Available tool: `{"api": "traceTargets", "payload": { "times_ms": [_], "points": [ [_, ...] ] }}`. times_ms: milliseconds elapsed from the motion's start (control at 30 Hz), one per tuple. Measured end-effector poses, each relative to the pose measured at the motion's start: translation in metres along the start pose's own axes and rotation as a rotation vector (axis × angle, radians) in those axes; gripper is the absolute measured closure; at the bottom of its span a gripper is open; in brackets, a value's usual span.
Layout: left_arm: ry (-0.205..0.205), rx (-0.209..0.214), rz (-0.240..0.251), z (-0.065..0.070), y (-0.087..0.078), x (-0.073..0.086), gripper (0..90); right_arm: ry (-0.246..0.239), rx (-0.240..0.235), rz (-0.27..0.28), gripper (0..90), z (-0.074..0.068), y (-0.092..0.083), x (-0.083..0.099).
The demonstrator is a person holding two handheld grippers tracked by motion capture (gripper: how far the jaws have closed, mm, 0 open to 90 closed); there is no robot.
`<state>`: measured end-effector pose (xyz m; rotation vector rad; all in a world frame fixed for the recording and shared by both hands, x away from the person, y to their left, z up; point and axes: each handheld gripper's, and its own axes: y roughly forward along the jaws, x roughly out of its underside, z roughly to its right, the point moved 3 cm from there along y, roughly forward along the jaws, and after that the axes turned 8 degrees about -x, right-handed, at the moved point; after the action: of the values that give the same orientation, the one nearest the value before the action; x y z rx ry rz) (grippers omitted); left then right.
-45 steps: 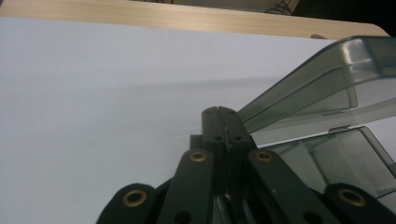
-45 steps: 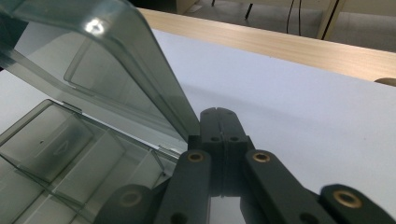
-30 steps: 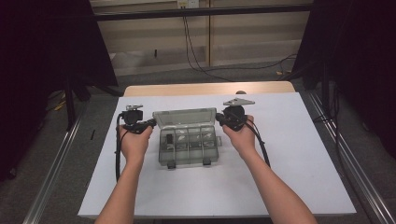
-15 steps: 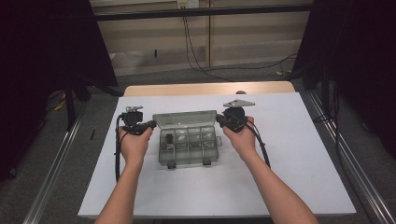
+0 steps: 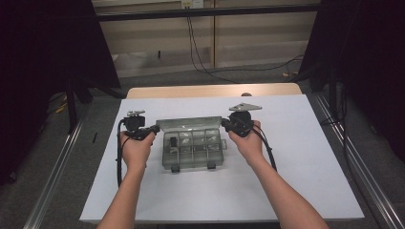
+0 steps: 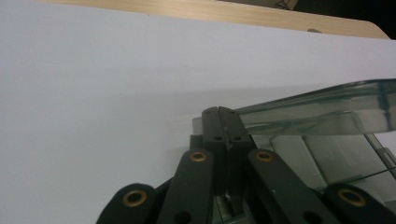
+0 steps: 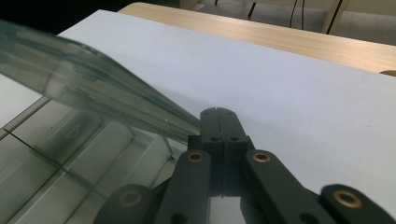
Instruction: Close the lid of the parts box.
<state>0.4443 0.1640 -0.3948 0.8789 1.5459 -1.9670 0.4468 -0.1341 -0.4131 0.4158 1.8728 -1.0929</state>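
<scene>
A clear grey compartment box [image 5: 193, 149] lies in the middle of the white table, its lid [image 5: 191, 125] raised at the back and small parts in several cells. My left gripper [image 5: 155, 128] sits at the lid's left end and my right gripper [image 5: 223, 124] at its right end. In the left gripper view the left gripper [image 6: 223, 112] has its jaws pressed together, and the lid [image 6: 317, 105] meets their right side. In the right gripper view the right gripper [image 7: 219, 113] is likewise shut, with the lid's corner [image 7: 84, 79] touching its left side above the cells [image 7: 56, 154].
The white table sheet [image 5: 296, 152] spreads wide on both sides of the box and in front of it. A wooden edge [image 5: 215, 90] runs along the back. Metal rails [image 5: 52, 171] flank the table on the floor, and cables [image 5: 200, 52] hang behind.
</scene>
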Motion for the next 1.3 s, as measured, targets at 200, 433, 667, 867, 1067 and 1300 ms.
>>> {"api": "traceTargets", "payload": {
  "times_ms": [200,433,667,867,1067,1300],
  "points": [
    [-0.003,0.007,-0.003,-0.001,-0.001,0.003,90.0,-0.002,0.001,-0.001,90.0,-0.001,-0.001,0.000],
    [-0.008,0.005,-0.003,0.000,-0.002,0.005,90.0,-0.001,-0.004,0.005,90.0,-0.001,-0.002,0.001],
    [0.007,0.012,-0.003,0.000,-0.006,0.006,90.0,-0.001,-0.006,0.003,90.0,-0.003,-0.004,0.003],
    [0.012,0.029,-0.004,-0.002,-0.007,0.008,90.0,-0.007,-0.016,0.008,90.0,-0.003,-0.006,0.005],
    [0.013,0.045,-0.002,-0.002,-0.009,0.010,90.0,-0.008,-0.025,0.015,90.0,-0.004,-0.008,0.006],
    [0.021,0.065,-0.007,-0.004,-0.011,0.014,90.0,-0.014,-0.043,0.015,90.0,-0.005,-0.010,0.010]
  ]
}}
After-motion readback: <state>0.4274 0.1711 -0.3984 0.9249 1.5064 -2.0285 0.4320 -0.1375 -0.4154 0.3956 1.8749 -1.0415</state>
